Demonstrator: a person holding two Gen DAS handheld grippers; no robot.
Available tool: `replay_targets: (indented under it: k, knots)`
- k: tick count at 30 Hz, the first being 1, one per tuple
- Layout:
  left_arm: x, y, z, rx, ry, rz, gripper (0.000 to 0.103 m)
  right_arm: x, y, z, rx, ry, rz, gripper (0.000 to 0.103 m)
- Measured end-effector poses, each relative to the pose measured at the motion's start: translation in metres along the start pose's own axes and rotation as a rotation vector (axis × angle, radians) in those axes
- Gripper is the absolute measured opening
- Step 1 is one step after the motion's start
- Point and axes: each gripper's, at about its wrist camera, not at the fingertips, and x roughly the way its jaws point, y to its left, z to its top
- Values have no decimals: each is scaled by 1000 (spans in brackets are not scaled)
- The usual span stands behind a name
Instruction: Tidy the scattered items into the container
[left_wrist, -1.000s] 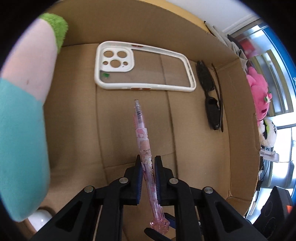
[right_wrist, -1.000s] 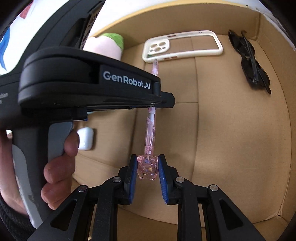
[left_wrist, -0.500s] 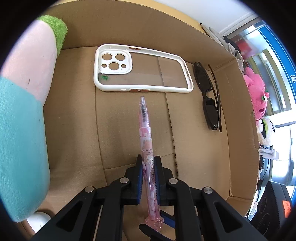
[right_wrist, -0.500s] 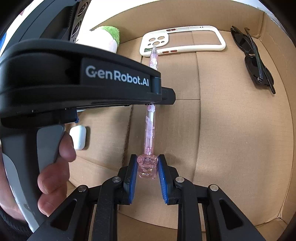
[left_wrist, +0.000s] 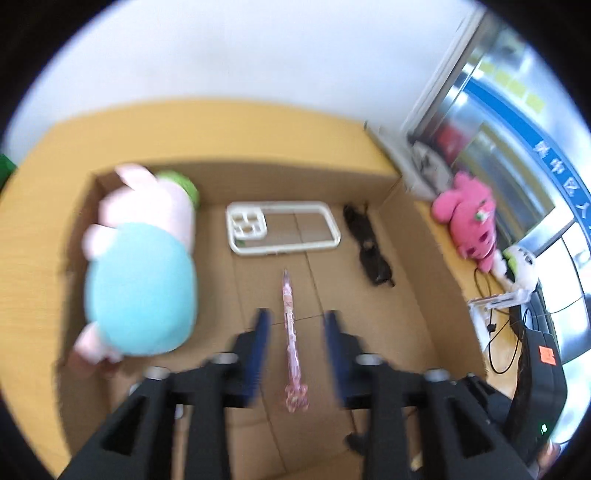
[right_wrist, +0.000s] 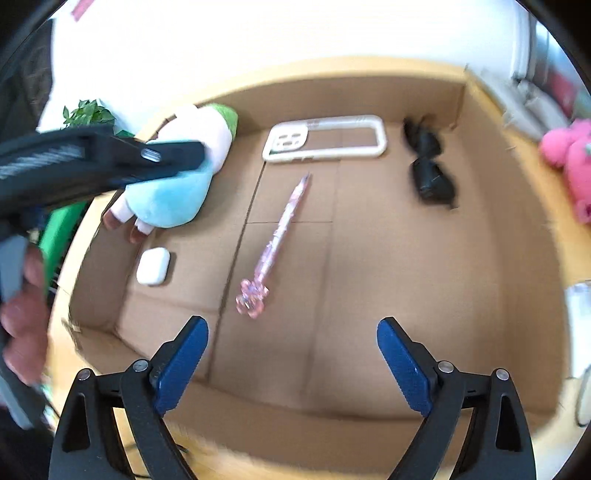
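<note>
The pink pen lies flat on the floor of the cardboard box, near the middle, with its tip toward the white phone case at the far wall and its ornament end toward the cameras. Nothing touches the pen.

The left hand-held gripper has its fingers apart, and the pen is seen between them but free of both. The right hand-held gripper is wide open and holds nothing; it is above the near part of the box.

In the box there are also black sunglasses near the right wall, a plush toy in pale pink, blue and green in the left far corner, and a small white earbud case just beside the toy. The box stands on a wooden bench. A pink plush toy lies outside the box on the right.
</note>
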Motion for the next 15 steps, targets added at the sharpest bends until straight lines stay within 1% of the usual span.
replay_targets:
  k: [1,2,3,6,8,9,12,13,15]
  knots:
    - [-16,-2,-8,8,-57,28,69,-12,1,-8,-18,-38,-29,96]
    - [-32,-5,-18,14,-121,64,79,-22,1,-13,-27,-72,-45,96]
    - [-46,-8,-29,18,-178,101,80,-39,1,-27,-41,-120,-63,97]
    - [-73,-20,-60,15,-309,202,80,-57,19,-35,-62,-219,-111,98]
    - [-84,-27,-82,35,-351,255,80,-78,25,-50,-72,-292,-134,98]
    - [-87,-31,-89,37,-358,266,80,-89,26,-60,-81,-324,-140,98]
    - [-98,-34,-111,-3,-361,263,80,-112,33,-73,-111,-386,-161,98]
    - [-101,-32,-117,-24,-363,261,80,-118,35,-78,-127,-401,-171,101]
    - [-107,-33,-129,-46,-374,280,80,-123,39,-85,-143,-421,-190,102]
